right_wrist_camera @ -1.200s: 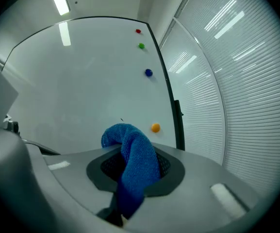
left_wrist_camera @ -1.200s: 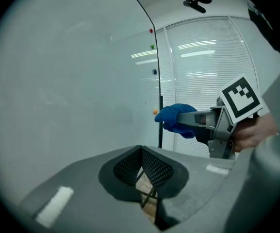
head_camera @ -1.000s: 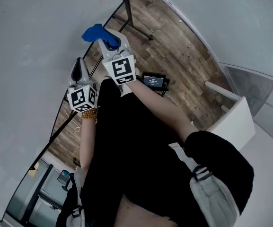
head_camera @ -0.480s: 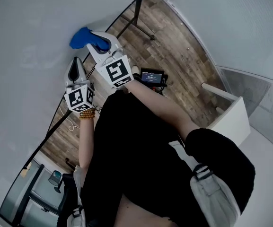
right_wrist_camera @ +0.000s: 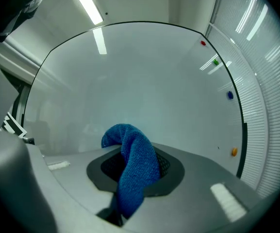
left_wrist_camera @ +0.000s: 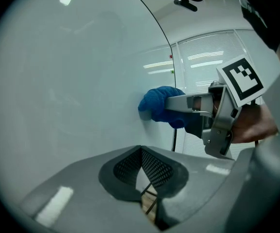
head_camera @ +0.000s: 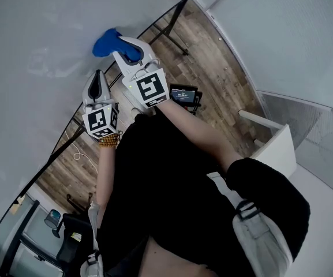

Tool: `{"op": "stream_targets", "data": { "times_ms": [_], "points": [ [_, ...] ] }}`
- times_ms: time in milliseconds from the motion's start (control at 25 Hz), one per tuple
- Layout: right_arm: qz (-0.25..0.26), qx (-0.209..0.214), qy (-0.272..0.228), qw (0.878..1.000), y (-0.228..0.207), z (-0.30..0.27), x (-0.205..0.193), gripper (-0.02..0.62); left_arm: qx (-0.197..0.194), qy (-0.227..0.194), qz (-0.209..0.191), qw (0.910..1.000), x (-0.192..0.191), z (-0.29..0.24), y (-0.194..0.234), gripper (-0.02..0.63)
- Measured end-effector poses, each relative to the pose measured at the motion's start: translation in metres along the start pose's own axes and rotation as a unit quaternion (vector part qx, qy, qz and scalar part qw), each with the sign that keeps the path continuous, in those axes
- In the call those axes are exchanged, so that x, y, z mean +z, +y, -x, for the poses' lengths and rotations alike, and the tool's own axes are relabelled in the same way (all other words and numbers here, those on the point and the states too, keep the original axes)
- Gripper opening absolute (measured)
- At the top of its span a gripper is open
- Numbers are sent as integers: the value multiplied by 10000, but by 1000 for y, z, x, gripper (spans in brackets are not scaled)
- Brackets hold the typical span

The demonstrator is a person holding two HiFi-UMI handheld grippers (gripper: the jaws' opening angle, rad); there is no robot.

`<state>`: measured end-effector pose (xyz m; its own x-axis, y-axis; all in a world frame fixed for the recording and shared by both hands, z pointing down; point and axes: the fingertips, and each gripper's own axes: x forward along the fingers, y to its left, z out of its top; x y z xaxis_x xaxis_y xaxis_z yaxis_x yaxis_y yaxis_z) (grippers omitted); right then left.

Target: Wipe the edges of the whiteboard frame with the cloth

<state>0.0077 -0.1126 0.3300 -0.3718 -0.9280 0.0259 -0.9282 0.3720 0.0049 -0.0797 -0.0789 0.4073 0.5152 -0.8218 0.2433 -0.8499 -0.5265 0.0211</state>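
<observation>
Here, one cloth (head_camera: 107, 42), two grippers (head_camera: 98, 78) (head_camera: 128, 48), one whiteboard (head_camera: 33, 39)

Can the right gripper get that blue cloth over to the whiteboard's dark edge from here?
Probably yes. The right gripper is shut on the cloth, held against the board, and the frame runs close by with only bare board between. The left gripper sits lower, out of the way.
</observation>
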Motion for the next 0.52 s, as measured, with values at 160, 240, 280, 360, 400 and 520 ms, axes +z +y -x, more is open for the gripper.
{"op": "stream_targets", "data": {
  "times_ms": [160, 240, 280, 360, 400, 520],
  "points": [
    [86, 159, -131, 9998, 33, 10, 20, 87, -174, -39, -28, 9998, 4, 25, -2, 98],
    [117, 282, -206, 9993, 41, 10, 21, 87, -266, -33, -77, 9996, -1, 23, -6, 98],
    [134, 338, -230, 9991, 42, 9, 19, 87, -290, -35, -102, 9995, -4, 20, -9, 98],
    [144, 432, -247, 9987, 43, 7, 16, 87, -323, -27, -121, 9994, -9, 15, -13, 98],
    [139, 469, -249, 9985, 43, 6, 15, 87, -355, -9, -119, 9993, -12, 13, -15, 98],
    [118, 562, -233, 9981, 43, 4, 10, 87, -496, 55, -123, 9987, -19, 7, -22, 98]
  ]
}}
